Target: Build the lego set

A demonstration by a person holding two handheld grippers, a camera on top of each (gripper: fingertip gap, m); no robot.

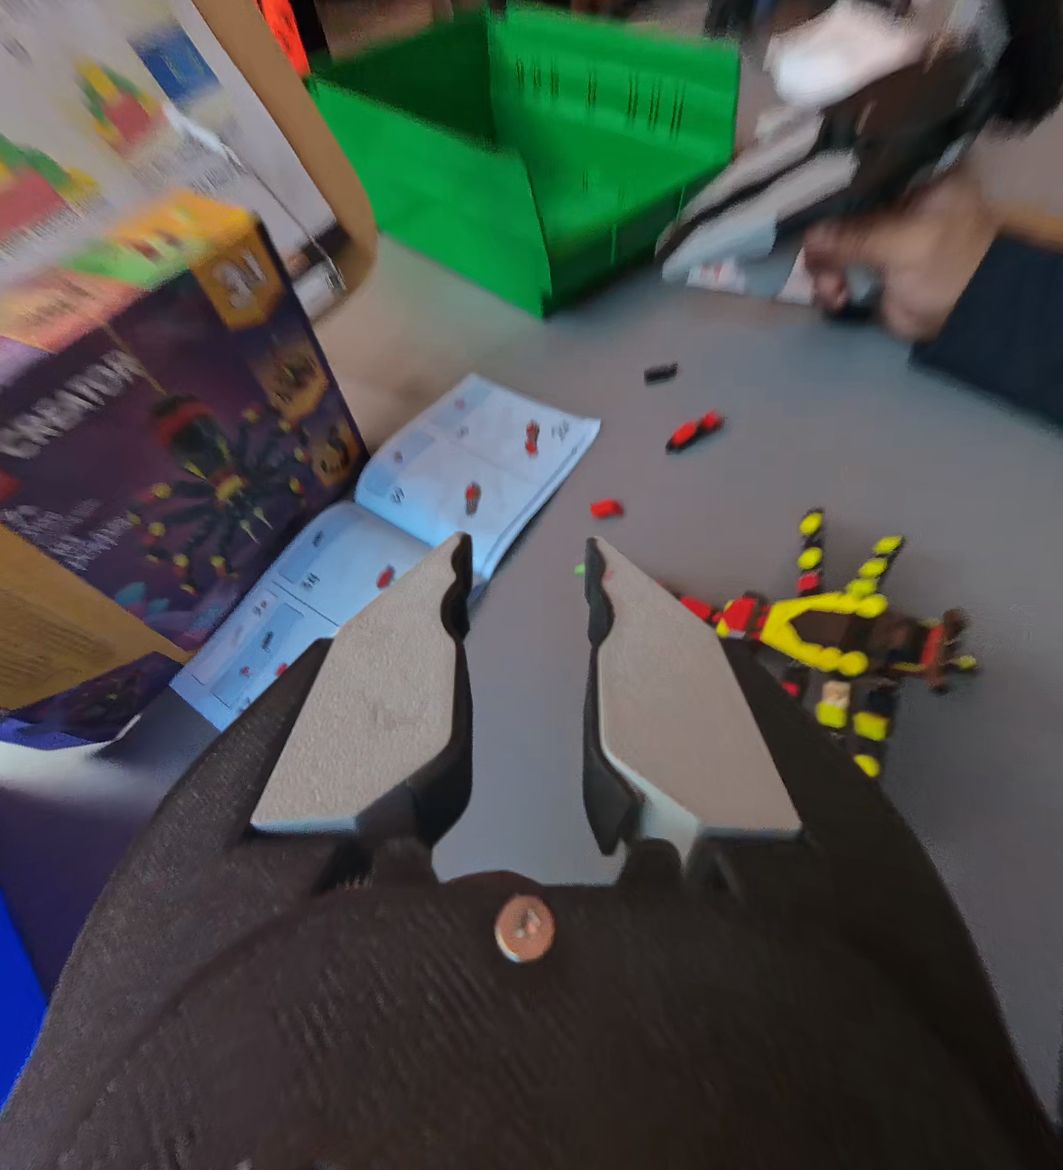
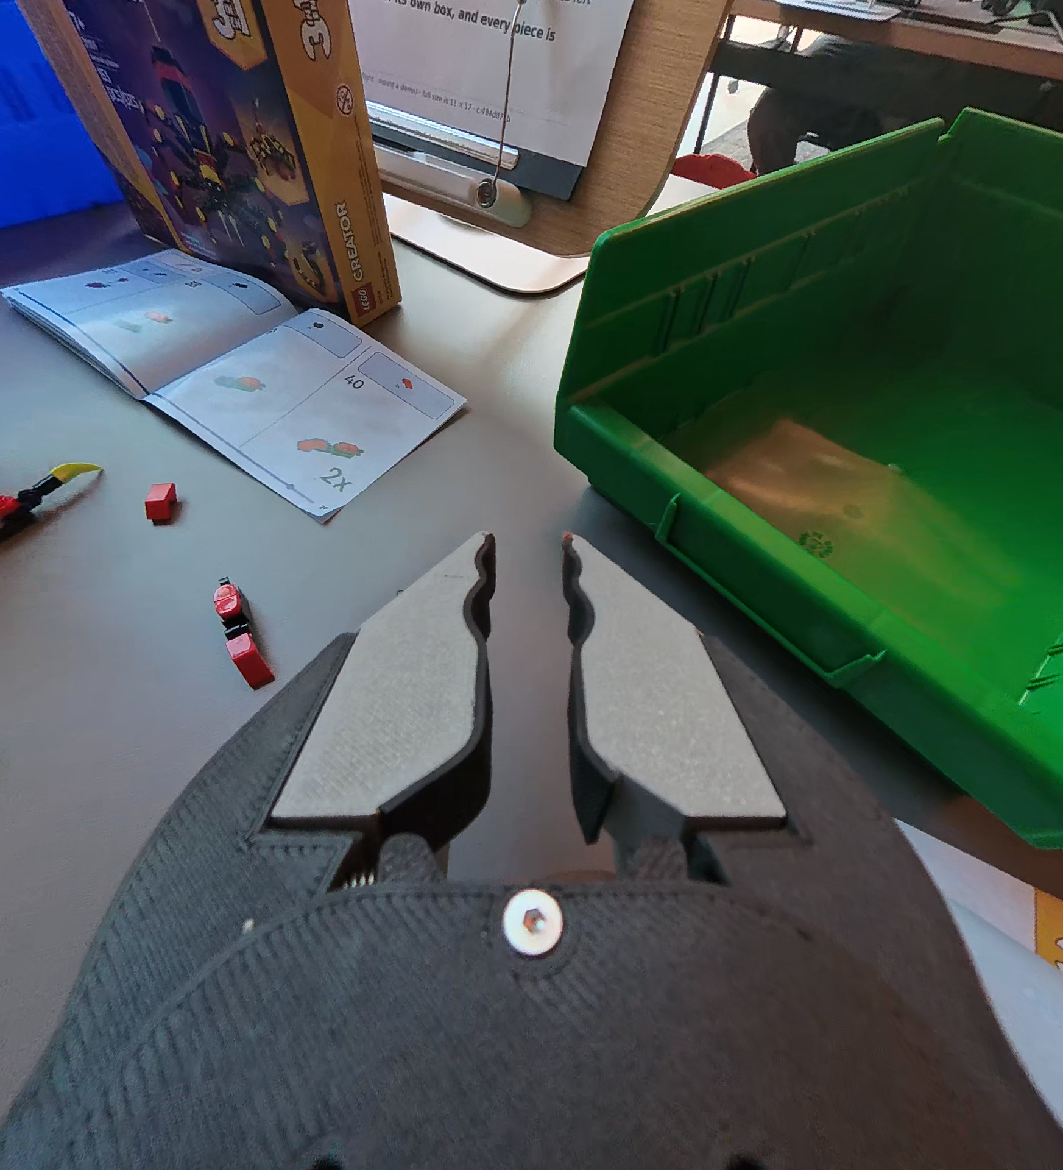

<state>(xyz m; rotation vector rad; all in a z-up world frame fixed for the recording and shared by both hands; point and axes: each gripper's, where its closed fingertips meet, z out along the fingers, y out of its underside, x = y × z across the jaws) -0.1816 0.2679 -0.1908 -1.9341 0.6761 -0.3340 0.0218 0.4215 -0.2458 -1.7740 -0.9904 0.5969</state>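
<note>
A partly built black, yellow and red lego model [image 1: 832, 633] lies on the grey table, just right of my left gripper [image 1: 528, 557], which is open and empty above the table. Loose pieces lie beyond it: a red brick [image 1: 606, 508], a red-and-black piece [image 1: 693, 430] and a black piece [image 1: 660, 371]. My right gripper [image 2: 528, 547] is open and empty, its jaws a little apart. To its left lie the red-and-black piece [image 2: 241, 633], the red brick [image 2: 160, 501] and a black-and-red leg with a yellow claw [image 2: 22, 500]. The open instruction booklet [image 2: 231, 373] lies ahead.
The lego box [image 2: 231, 145] stands behind the booklet, in front of a wooden stand [image 2: 630, 126] holding a sheet. A green bin [image 2: 864, 475] stands at the right and a blue bin [image 2: 3, 126] at the far left. The left wrist view is blurred; it shows the other gripper [image 1: 832, 158] in a hand. The tips of one gripper are about 25 cm away from the tips of the other. The black piece [image 1: 660, 371] is closer to my right gripper, around 6 cm from its tips; the left tips are 25 cm off.
</note>
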